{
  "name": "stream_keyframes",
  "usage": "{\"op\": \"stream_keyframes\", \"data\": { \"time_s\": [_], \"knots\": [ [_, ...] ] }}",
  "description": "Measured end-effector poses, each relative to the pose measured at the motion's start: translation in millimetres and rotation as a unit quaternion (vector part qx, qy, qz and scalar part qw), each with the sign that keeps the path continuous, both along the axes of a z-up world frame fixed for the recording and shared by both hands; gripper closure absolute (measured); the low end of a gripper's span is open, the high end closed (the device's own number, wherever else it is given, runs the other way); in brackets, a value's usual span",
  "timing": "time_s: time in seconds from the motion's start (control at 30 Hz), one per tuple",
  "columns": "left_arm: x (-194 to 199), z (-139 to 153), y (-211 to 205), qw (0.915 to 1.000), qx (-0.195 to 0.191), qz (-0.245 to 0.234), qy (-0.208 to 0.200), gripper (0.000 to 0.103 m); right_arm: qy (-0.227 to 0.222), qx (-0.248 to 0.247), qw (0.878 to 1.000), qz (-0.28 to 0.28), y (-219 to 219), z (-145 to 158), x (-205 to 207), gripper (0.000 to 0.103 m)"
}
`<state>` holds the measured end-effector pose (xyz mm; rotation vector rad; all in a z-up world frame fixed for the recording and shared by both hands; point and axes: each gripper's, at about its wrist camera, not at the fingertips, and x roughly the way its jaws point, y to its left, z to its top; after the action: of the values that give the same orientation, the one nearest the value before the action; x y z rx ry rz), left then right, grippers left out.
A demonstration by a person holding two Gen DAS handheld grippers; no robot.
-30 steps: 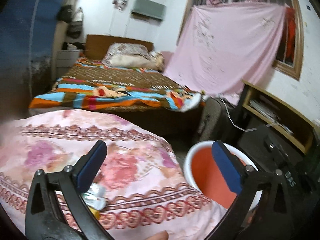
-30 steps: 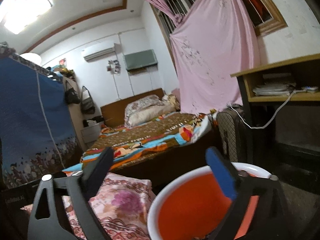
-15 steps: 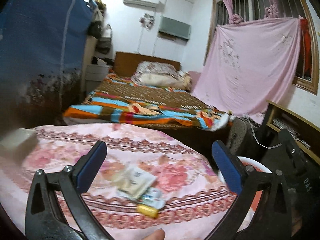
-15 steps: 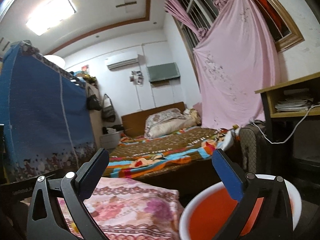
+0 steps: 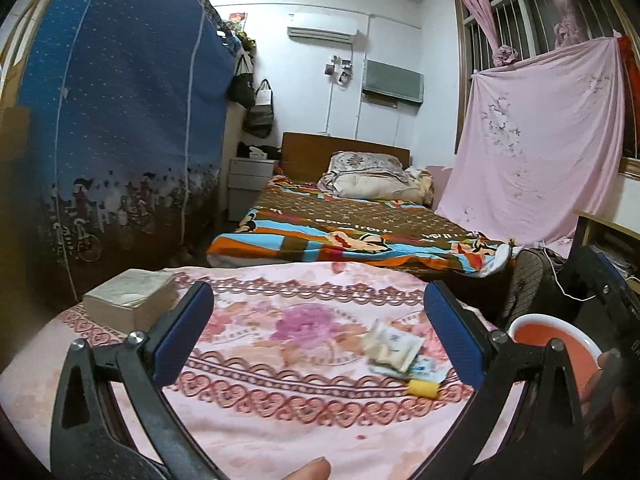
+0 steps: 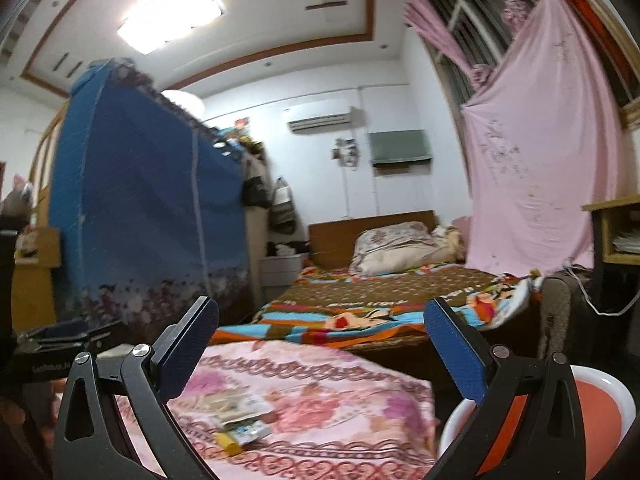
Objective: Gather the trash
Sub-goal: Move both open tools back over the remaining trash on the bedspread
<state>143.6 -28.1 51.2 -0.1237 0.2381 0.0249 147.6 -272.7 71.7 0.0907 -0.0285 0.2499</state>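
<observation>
Room's lit by a ceiling panel light (image 6: 172, 14) that blows out to white glare; right view is motion-blurred, fisheye edges bend and go dark.

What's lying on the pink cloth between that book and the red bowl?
In the left wrist view, a small trash pile: a pale wrapper and a yellow piece, between the book and red bowl.

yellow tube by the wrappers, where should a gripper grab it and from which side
Grip the small yellow tube across its short middle, coming straight down from above. It lies flat on the pink floral cloth beside the white wrapper, its near side free.
</observation>
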Motion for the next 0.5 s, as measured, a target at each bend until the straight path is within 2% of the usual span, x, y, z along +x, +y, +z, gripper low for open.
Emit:
{"op": "stream_keyframes", "data": {
  "time_s": [0.13, 0.37, 0.5],
  "knots": [
    [-1, -2, 7, 1.0000, -0.001, 0.003, 0.002, 0.011, 0.026, -0.023, 0.999, 0.029, 16, -6, 8, 0.000],
    [-5, -4, 10, 1.0000, -0.006, -0.002, -0.002, 0.012, 0.056, -0.056, 0.996, 0.046, 32, -9, 16, 0.000],
    [3, -6, 10, 0.9998, -0.001, -0.014, 0.018, 0.012, 0.087, -0.057, 0.993, 0.053, 32, -14, 25, 0.000]
  ]
}}
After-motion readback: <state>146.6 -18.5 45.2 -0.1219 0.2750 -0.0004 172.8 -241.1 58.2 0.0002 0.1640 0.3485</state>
